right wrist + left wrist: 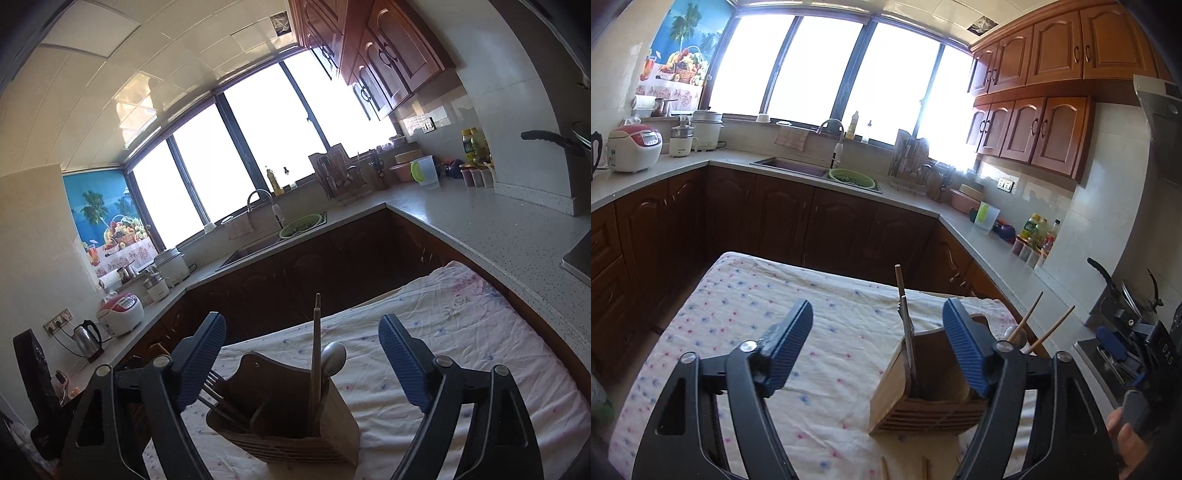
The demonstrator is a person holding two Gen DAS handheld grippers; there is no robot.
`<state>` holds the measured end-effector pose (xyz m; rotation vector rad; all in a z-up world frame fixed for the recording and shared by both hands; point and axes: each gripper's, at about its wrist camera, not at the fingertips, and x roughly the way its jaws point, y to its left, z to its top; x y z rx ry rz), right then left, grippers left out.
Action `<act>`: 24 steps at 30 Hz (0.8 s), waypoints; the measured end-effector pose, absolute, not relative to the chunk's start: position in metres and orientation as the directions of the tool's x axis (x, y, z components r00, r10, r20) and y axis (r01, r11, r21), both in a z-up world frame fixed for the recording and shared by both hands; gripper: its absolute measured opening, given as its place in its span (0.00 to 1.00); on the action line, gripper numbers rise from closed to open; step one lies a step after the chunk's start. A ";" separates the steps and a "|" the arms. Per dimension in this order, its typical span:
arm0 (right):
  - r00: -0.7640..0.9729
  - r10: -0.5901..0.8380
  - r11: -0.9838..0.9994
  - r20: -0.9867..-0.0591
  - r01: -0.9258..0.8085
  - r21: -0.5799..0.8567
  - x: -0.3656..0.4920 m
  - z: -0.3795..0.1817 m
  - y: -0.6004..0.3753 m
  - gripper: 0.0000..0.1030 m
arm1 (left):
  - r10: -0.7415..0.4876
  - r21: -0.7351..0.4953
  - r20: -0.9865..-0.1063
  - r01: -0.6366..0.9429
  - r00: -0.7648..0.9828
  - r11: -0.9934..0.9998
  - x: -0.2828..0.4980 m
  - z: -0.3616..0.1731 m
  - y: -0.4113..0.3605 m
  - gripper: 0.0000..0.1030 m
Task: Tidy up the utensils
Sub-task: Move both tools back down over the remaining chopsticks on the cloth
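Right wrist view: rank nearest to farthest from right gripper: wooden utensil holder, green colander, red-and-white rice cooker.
1. Wooden utensil holder, directly below the right gripper.
2. Red-and-white rice cooker, left counter.
3. Green colander, by the sink under the window.

A slatted wooden utensil holder stands upright on the floral cloth, near the cloth's near edge; its raised back panel has a curved top; a wooden chopstick stands almost vertical inside it, rising well above the rim; a metal spoon stands beside that chopstick, bowl upward; a metal fork leans out sideways, tines up; two more chopsticks slant outward at the holder's other side.
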<state>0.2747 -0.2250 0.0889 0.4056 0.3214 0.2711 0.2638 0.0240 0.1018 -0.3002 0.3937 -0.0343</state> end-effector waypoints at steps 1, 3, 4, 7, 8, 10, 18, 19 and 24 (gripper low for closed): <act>0.914 0.324 0.882 -0.245 -0.197 0.429 0.270 0.089 -0.226 0.94 | -0.090 -0.295 -0.373 -0.026 0.923 0.955 0.258 0.100 0.026 0.76; 0.913 0.325 0.882 -0.246 -0.199 0.427 0.258 0.088 -0.227 0.94 | -0.095 -0.293 -0.393 -0.026 0.914 0.956 0.249 0.094 0.028 0.77; 0.912 0.326 0.883 -0.248 -0.200 0.426 0.253 0.086 -0.227 0.95 | -0.100 -0.294 -0.404 -0.026 0.909 0.955 0.244 0.091 0.029 0.77; 0.910 0.320 0.886 -0.265 -0.187 0.425 0.236 0.077 -0.228 0.95 | -0.113 -0.295 -0.440 -0.025 0.891 0.955 0.228 0.077 0.031 0.77; 0.907 0.320 0.886 -0.273 -0.184 0.427 0.230 0.073 -0.228 0.95 | -0.115 -0.292 -0.452 -0.026 0.885 0.956 0.223 0.073 0.030 0.77; 0.899 0.323 0.886 -0.297 -0.177 0.428 0.220 0.064 -0.228 0.95 | -0.115 -0.286 -0.474 -0.029 0.873 0.958 0.213 0.064 0.030 0.77; 0.850 0.325 0.904 -0.414 -0.152 0.399 0.185 0.023 -0.224 0.95 | -0.125 -0.285 -0.546 -0.043 0.829 0.958 0.180 0.034 0.032 0.77; 0.845 0.326 0.905 -0.424 -0.149 0.398 0.181 0.019 -0.225 0.95 | -0.125 -0.284 -0.553 -0.045 0.824 0.958 0.177 0.031 0.032 0.77; 0.824 0.319 0.911 -0.468 -0.130 0.392 0.167 -0.004 -0.226 0.95 | -0.128 -0.275 -0.596 -0.051 0.793 0.960 0.166 0.008 0.032 0.77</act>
